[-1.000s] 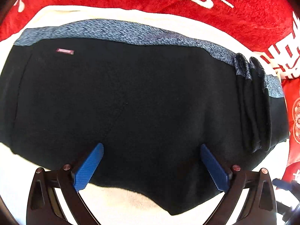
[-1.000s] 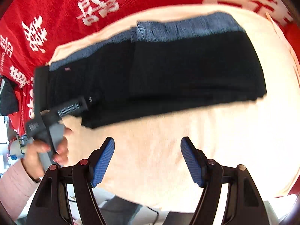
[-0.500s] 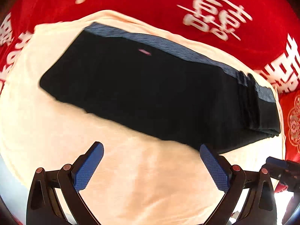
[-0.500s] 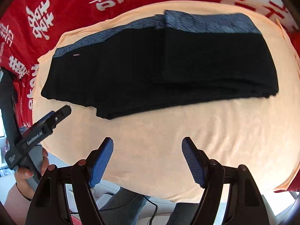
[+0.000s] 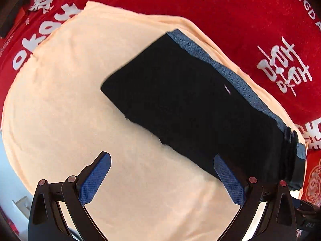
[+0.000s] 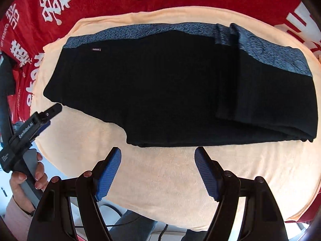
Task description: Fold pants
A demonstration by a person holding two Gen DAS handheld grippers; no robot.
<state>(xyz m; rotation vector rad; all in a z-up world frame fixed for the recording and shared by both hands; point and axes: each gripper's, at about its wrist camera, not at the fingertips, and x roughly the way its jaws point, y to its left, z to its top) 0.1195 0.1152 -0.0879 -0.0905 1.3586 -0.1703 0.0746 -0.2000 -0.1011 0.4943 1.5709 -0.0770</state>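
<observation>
Both grippers spread, empty. Pants (image 6: 180, 88) lie part-folded on the towel (image 6: 160, 176) ahead of your right gripper (image 6: 157, 170); left gripper (image 5: 162, 178) sits off their near edge. Pinch the unfolded end squarely, carry it over evenly.

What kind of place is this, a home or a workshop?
Probably a home, perhaps a bed or a covered table: black pants with a blue-grey waistband lie on a peach terry towel spread over a red cloth with white wedding characters.
</observation>
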